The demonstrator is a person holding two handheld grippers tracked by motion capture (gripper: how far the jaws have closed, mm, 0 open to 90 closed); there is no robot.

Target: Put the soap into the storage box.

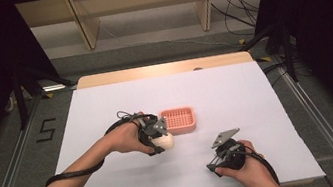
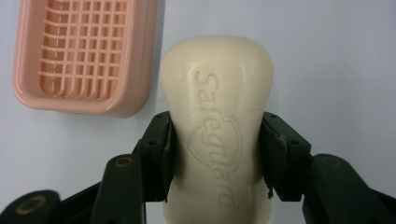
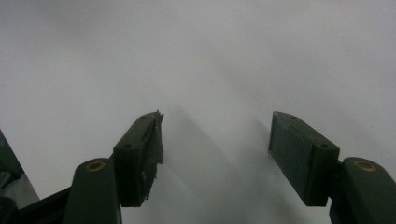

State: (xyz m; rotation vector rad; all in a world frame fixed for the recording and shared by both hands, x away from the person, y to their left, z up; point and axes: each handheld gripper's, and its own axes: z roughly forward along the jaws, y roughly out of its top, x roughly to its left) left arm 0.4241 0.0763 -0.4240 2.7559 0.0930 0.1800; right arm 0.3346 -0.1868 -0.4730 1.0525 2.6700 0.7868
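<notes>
Forearms come in from the bottom of the high view, each hand carrying a gripper over the white table [image 1: 118,182]. At the left, the left gripper [image 1: 161,137] is clamped on a cream soap [image 1: 166,142], which sits just off the near left corner of the pink dish [image 1: 178,120]; whether the soap rests on the table or hangs just above it I cannot tell from here. Nearer the front edge, well apart from the dish, the right gripper [image 1: 214,167] points left across bare table with its grey plate on top.

Left gripper view: both black jaws press on the narrow waist of the soap [image 2: 217,116], one on each side, so the grip is firm. Raised lettering runs along the bar, which points away from the camera. Up and to the left lies the dish [image 2: 140,70], its grid floor bare, close to the soap's far end but not touching it.

Right gripper view: the right gripper [image 3: 215,144] has its jaws standing wide apart, nothing between them, over plain white table [image 3: 210,46].
</notes>
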